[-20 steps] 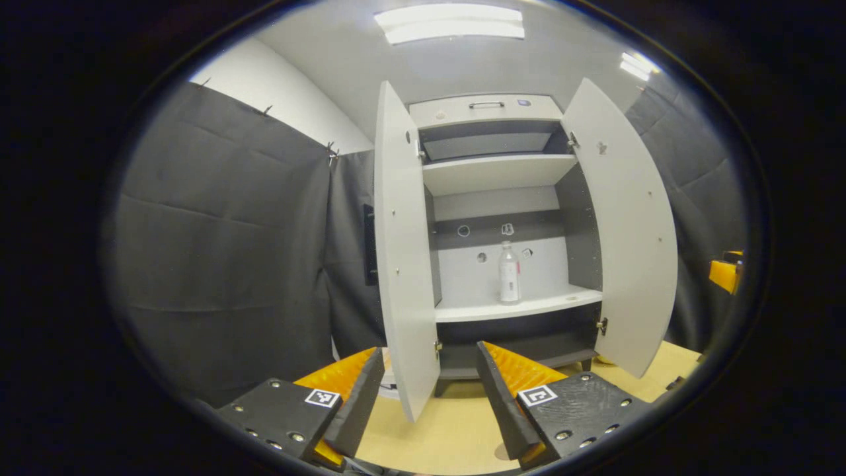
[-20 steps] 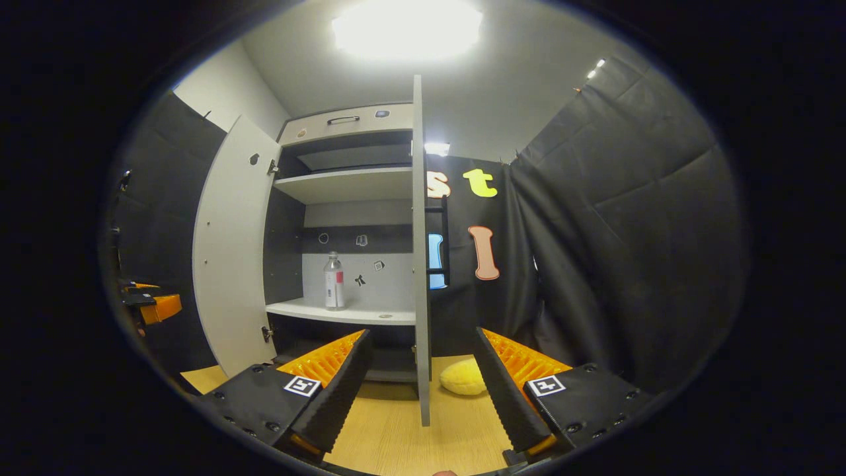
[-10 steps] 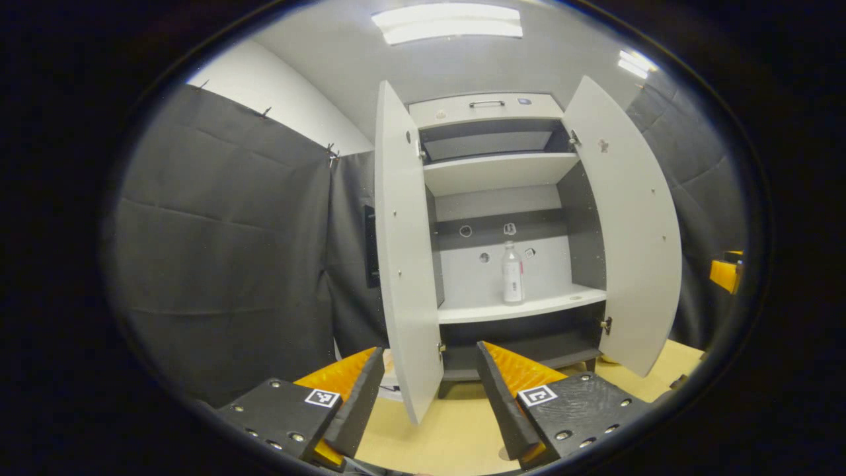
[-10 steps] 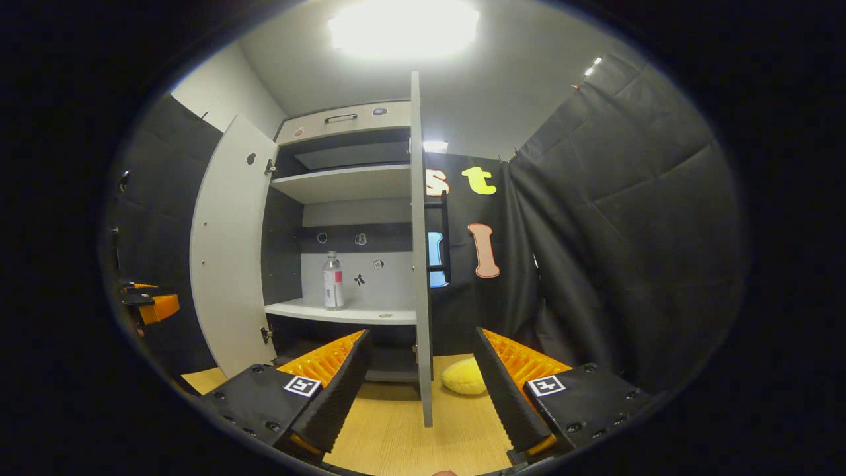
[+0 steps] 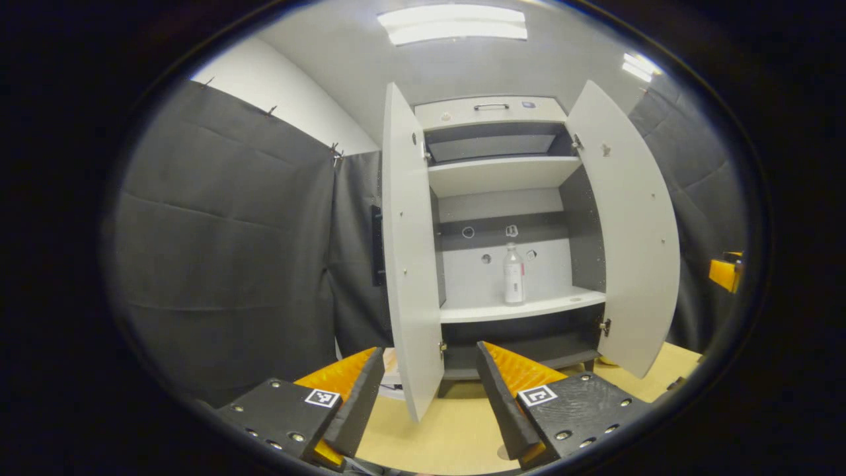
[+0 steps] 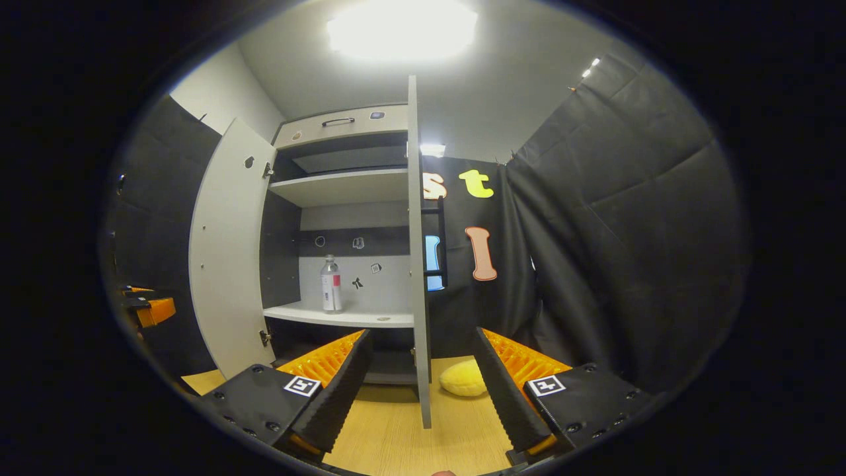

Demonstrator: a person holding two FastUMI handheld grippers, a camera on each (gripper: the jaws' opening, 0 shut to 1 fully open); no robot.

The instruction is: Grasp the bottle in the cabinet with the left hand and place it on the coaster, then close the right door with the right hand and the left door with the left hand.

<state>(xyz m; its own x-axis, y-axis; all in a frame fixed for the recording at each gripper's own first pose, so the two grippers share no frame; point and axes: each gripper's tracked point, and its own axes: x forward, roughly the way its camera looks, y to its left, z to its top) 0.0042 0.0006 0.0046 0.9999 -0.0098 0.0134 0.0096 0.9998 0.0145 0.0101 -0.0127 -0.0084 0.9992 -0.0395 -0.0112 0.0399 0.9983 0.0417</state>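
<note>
A clear bottle with a white and pink label stands upright on the lower shelf of the white cabinet. Both doors are swung wide: the left door and the right door. My left gripper is open and empty, well short of the cabinet, with the left door's edge between its fingers. In the right gripper view the bottle stands behind the right door, seen edge-on. My right gripper is open and empty in front of that edge.
The cabinet stands on a wooden table. A yellow rounded pad lies on the table right of the right door. The other gripper hangs beyond the right door. Black cloth walls close in both sides.
Both views have drifted slightly, so the cabinet sits a little lower in each. The bottle, the doors and both open grippers stand as before.
</note>
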